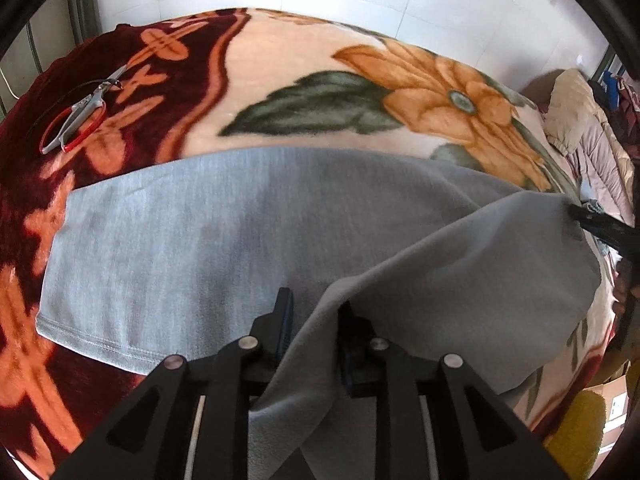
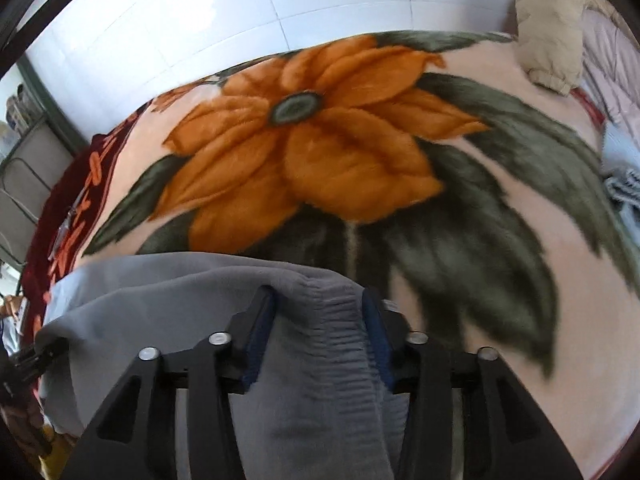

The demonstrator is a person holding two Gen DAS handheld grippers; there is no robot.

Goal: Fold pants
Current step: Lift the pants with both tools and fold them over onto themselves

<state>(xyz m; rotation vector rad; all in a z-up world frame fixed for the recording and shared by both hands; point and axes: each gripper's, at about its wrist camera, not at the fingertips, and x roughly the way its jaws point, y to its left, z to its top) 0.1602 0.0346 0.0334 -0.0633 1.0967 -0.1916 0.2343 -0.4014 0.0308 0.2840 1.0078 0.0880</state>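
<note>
Grey knit fabric is clamped between the jaws of the left gripper (image 1: 312,320): a raised fold of the pants (image 1: 208,248) is held there, narrow gap, cloth filling it. The right gripper (image 2: 318,312) is closed on the ribbed waistband (image 2: 332,344) of the same garment, jaws set around the gathered elastic. Ahead of the left jaws, one flat layer with a stitched hem lies spread on the floral blanket (image 2: 304,148), while the lifted portion is stretched across to the right gripper. Judged state: the fold is under way, with the raised layer not yet laid down; flattening and any further folds remain. Well beyond the left jaws, to their left, scissors (image 1: 78,114) rest on the blanket's dark red border.
</note>
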